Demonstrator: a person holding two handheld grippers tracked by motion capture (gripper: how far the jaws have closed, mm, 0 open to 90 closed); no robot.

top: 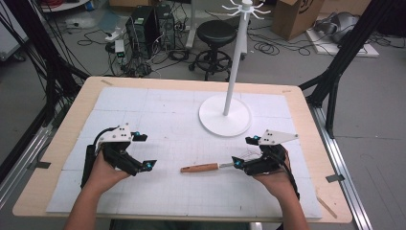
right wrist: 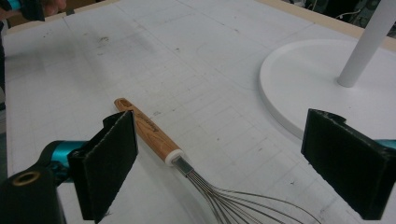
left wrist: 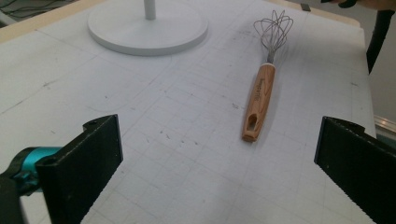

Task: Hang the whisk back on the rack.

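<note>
A whisk with a wooden handle and a wire head lies flat on the white gridded mat, handle pointing left. My right gripper stands open over the wire end. In the right gripper view the whisk runs between the wide-apart jaws of the right gripper, and neither pad touches it. My left gripper is open and empty, to the left of the handle. In the left gripper view the whisk lies ahead of the left gripper, handle end nearest.
A white stand with a round base, a tall pole and hooks on top rises at the back right of the mat. Its base lies close beyond the right gripper. Past the table's far edge are a stool, computer towers and cables.
</note>
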